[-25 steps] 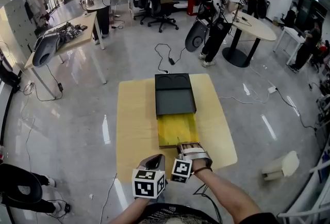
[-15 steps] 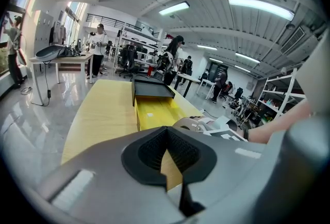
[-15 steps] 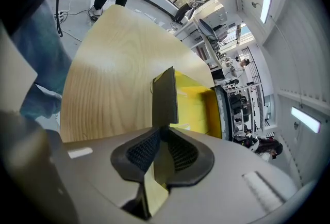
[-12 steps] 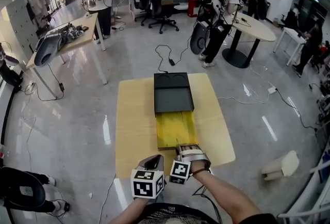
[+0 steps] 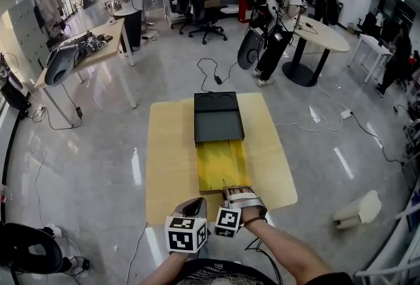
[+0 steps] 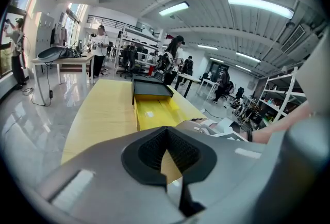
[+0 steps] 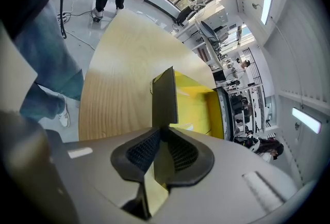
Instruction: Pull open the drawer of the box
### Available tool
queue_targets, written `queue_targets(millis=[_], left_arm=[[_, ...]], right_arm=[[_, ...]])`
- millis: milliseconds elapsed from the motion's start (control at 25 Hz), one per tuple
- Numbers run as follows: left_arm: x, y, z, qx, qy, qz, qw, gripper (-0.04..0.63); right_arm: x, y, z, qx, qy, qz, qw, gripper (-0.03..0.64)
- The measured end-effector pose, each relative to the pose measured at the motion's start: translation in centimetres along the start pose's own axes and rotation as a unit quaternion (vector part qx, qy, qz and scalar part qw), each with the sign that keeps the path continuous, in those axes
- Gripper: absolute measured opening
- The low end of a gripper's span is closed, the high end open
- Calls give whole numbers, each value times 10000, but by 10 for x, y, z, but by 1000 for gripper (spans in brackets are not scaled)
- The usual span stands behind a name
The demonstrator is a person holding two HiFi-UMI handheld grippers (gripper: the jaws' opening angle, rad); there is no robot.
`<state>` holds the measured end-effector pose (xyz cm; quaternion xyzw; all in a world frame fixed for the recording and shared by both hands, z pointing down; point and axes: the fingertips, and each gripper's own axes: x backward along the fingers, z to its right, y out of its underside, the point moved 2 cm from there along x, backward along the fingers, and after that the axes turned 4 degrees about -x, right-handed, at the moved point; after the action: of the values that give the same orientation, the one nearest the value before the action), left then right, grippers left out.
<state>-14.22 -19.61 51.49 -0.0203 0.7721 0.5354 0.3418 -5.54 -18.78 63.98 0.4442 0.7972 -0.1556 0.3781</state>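
A dark box point(image 5: 218, 117) lies on the light wooden table point(image 5: 172, 159), and its yellow drawer point(image 5: 222, 164) is slid out toward me. My right gripper point(image 5: 231, 194) is at the drawer's near end, shut on its dark front panel point(image 7: 165, 98). In the right gripper view the panel runs between the pads point(image 7: 180, 153), with the yellow drawer inside point(image 7: 198, 107) beyond it. To its left my left gripper point(image 5: 195, 207) hovers over the table's near edge, touching nothing. In the left gripper view, that gripper point(image 6: 166, 130) has its tips together and nothing between them; the box point(image 6: 149, 87) lies ahead.
Bare tabletop lies on both sides of the box. Cables point(image 5: 213, 73) trail on the shiny floor behind the table. A person point(image 5: 275, 14) stands by a round table point(image 5: 325, 34) at the back right, another by a long desk point(image 5: 85, 47) at the back left.
The yellow drawer has slid a little further out of the box toward me, along with my right gripper on its front panel. The left gripper has barely moved.
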Motion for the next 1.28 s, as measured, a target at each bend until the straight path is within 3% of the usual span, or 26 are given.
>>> queue_targets(millis=[640,880,1280], left_arm=[[-6,10,53,-34,-49,12,10000,13],[20,11,68,-11,-123,61,9999,14],[41,-1,112,-21,-271,416,9988,14]], right_arm=[[21,42,-30,-75,5,50,10000,58],[64,35,-26,-924,78,560,9941,66],[133,64,-5,-2614,87,1306,9563,57]])
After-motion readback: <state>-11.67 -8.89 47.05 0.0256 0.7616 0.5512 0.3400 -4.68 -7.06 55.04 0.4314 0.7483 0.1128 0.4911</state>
